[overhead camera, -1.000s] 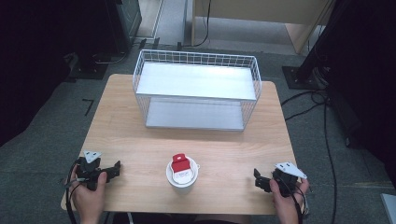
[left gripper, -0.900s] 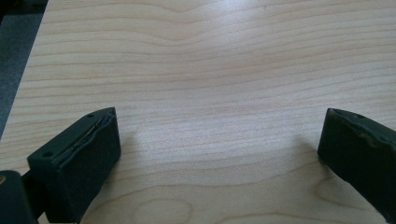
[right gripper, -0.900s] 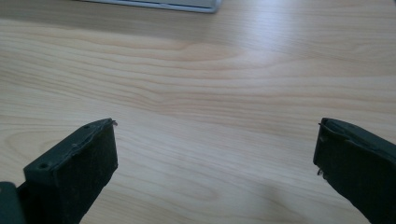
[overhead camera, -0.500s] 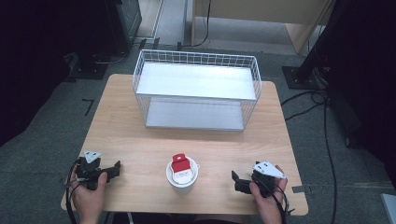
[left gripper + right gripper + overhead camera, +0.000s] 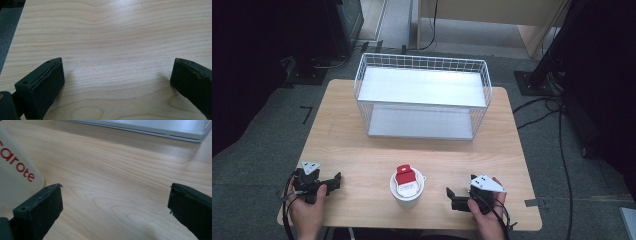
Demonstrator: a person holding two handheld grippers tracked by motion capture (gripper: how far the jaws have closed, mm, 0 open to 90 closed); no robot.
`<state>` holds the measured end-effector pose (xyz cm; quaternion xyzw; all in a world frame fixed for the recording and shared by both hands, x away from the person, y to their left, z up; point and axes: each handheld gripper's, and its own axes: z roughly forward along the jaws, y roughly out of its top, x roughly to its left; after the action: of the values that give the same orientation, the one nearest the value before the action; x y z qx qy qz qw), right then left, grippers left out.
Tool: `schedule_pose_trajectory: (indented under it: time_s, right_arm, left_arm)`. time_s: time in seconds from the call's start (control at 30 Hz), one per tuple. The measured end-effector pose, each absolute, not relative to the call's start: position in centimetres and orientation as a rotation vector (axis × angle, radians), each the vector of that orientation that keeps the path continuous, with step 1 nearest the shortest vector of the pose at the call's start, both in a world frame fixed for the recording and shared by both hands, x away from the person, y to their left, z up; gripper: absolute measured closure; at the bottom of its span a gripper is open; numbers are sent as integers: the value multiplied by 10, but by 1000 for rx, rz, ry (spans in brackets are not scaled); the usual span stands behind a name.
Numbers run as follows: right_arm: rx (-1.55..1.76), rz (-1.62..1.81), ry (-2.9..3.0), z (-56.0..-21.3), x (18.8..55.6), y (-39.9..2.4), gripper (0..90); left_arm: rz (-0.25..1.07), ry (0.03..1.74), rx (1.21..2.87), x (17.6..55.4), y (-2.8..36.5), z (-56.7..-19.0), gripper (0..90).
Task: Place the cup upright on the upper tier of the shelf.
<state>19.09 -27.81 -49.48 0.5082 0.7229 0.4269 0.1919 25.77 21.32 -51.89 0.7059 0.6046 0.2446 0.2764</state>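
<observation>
Jaws on both grippers stand wide apart with nothing between them but bare wood. Nearest the right gripper (image 5: 453, 197) is a white cup (image 5: 407, 187), round and smooth-walled, standing upright near the front edge of the surface (image 5: 362, 165), about midway between the two hands; a red tab sits on its white lid. In the right gripper view the cup (image 5: 15, 177) shows as a pale curved wall with red lettering (partly cut off), just beyond the left-hand jaw, apart from it as far as one can tell. The left gripper (image 5: 334, 181) is well apart from the cup. Its jaws are matte black blocks with worn edges. The surface is light wood with flowing grain. Behind the cup stands a white wire basket (image 5: 422, 67), rectangular, with a flat pale floor. Grey carpet and dark stands surround the table.
</observation>
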Motion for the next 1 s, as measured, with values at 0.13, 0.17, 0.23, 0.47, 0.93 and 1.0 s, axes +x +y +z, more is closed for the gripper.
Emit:
schedule_pose_trajectory:
  time_s: [0.13,0.17,0.23,0.47,0.93,1.0]
  right_arm:
    - [1396,1221,2055,-494,189,-271,0]
    - [1395,1224,2062,-494,189,-269,0]
    - [1381,1235,2068,-494,188,-266,0]
    - [1321,1263,2108,-493,185,-254,0]
    - [1212,1364,2165,-487,178,-230,0]
    - [1200,1384,2170,-486,177,-228,0]
  left_arm:
    - [657,1624,1896,258,213,-519,0]
    - [657,1624,1897,258,213,-519,0]
    - [657,1624,1896,258,213,-519,0]
    - [657,1624,1896,258,213,-519,0]
    - [657,1624,1896,258,213,-519,0]
    - [657,1624,1896,258,213,-519,0]
